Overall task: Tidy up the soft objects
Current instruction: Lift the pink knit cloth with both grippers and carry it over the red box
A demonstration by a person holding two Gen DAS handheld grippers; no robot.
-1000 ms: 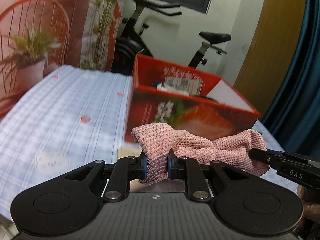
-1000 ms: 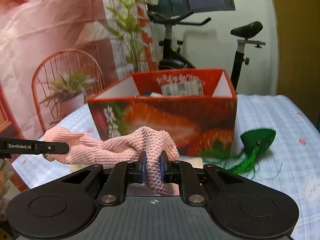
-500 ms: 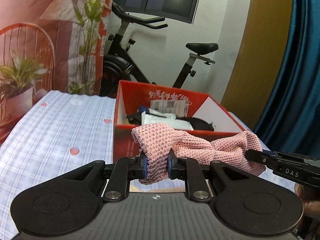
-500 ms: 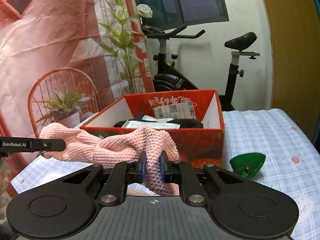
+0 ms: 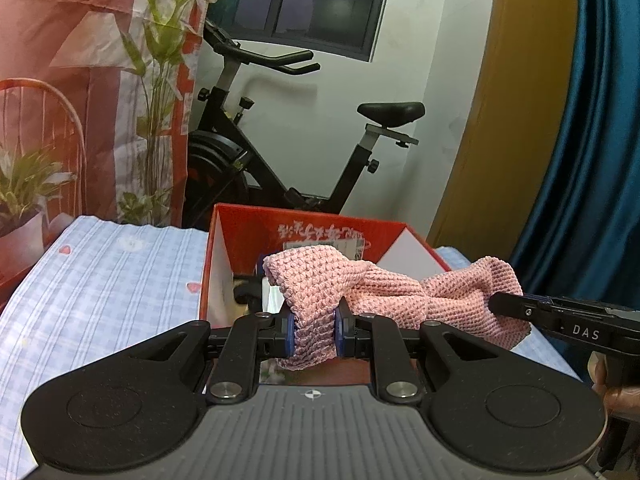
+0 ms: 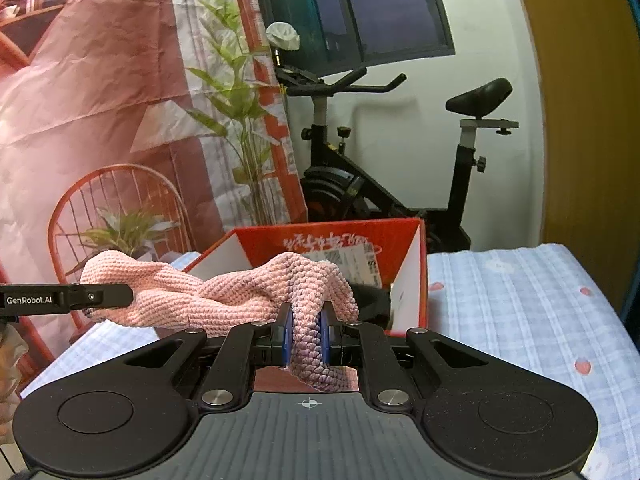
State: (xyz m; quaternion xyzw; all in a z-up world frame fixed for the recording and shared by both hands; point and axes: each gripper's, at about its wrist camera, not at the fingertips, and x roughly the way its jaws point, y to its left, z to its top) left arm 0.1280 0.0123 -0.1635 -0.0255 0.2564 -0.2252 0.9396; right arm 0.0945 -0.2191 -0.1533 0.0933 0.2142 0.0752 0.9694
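Step in hand: I am carrying a pink knitted cloth point(image 5: 384, 292), twisted along its length, toward the open red cardboard box printed with strawberries point(image 5: 304, 236); I am judging this to be the transfer stage, with the release not yet made.
Left gripper point(image 5: 314, 334): I am seeing its jaws clenched on the left end of the cloth, blue pads pressing into the knit.
Right gripper point(image 6: 306, 338): I am seeing its jaws clenched on the right end of the same cloth, a fold hanging below the pads.
Where the cloth is: it is hanging in the air between the two grippers, off the bench point(image 6: 520, 300), in line with the near edge of the box; whether it is already over the opening I cannot tell.
Long axis: it is running left to right across the scene, roughly level, parallel to the near wall of the box, with the middle sagging a little and twisted.
Box contents: I am making out a dark item and a white labelled packet inside, mostly hidden behind the cloth.
Next move, as I am judging it: I am needing to bring both ends farther over the rim, lower them together, then let go with both jaws so the cloth drops inside rather than draping over the wall.
Risk: I am expecting one end to snag on the rim if the hands release unevenly.
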